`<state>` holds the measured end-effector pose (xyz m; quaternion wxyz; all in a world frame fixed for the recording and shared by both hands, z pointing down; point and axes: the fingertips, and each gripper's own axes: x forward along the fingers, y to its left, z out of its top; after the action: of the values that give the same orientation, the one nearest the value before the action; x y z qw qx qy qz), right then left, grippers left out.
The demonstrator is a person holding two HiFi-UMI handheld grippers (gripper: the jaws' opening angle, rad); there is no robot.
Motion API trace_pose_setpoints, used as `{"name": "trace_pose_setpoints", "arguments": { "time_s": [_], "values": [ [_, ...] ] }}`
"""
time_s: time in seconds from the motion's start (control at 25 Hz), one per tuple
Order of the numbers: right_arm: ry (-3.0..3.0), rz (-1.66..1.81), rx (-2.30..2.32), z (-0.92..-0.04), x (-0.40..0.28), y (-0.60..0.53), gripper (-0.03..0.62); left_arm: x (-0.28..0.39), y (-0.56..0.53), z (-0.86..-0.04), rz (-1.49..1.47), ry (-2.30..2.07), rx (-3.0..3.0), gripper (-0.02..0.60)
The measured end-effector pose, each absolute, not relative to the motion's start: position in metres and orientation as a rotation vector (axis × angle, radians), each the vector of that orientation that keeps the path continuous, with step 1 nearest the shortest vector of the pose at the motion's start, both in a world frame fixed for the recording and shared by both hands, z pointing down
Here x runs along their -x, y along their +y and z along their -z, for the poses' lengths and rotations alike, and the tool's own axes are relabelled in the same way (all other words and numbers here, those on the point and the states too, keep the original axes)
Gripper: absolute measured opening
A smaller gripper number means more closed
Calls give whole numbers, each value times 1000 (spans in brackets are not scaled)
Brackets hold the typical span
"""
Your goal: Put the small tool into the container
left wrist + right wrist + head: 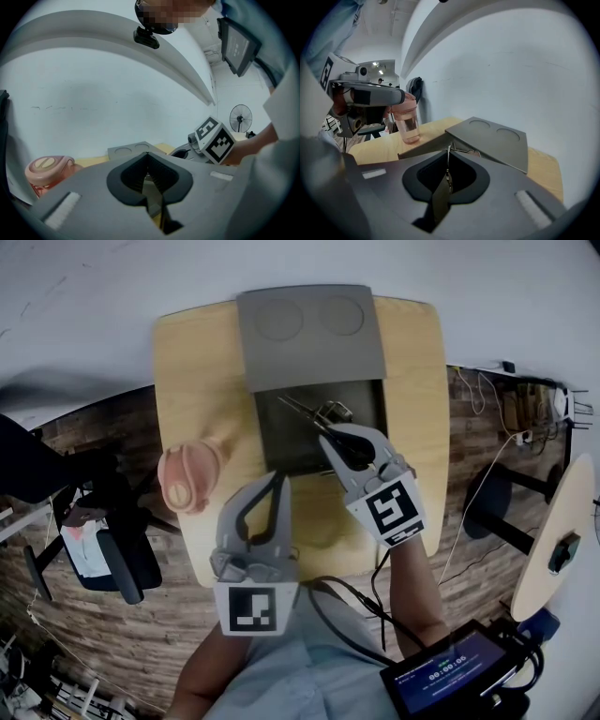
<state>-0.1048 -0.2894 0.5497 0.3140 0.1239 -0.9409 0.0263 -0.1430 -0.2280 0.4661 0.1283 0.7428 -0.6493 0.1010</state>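
A grey container stands open at the far side of the wooden table, its lid tipped back. My right gripper reaches over the container's dark inside, shut on a small thin metal tool that sticks out past the fingertips. In the right gripper view the tool is pinched edge-on between the pads, just in front of the lid. My left gripper hovers near the table's front, pointing towards the container, shut and holding nothing.
A pink lidded cup stands on the table left of the container, close to the left gripper. A dark office chair sits off the table's left side. A tablet screen is at lower right.
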Motion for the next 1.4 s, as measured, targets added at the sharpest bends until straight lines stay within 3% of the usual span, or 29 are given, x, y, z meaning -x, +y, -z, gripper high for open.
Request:
{"name": "trace_pose_setpoints", "arguments": {
  "time_s": [0.36,0.92,1.4],
  "values": [
    [-2454,-151,-323,-559,107,-304,21,144,-233,-471,-295,-1866,-2166,9],
    [-2390,-207,-460,-578,95,-333,105,142,-238,-474,-304,-1848,-2185,9],
    [-2484,-153,-637,-527,75,-330,101,124,-230,-448,-300,-1861,-2264,9]
  ]
}}
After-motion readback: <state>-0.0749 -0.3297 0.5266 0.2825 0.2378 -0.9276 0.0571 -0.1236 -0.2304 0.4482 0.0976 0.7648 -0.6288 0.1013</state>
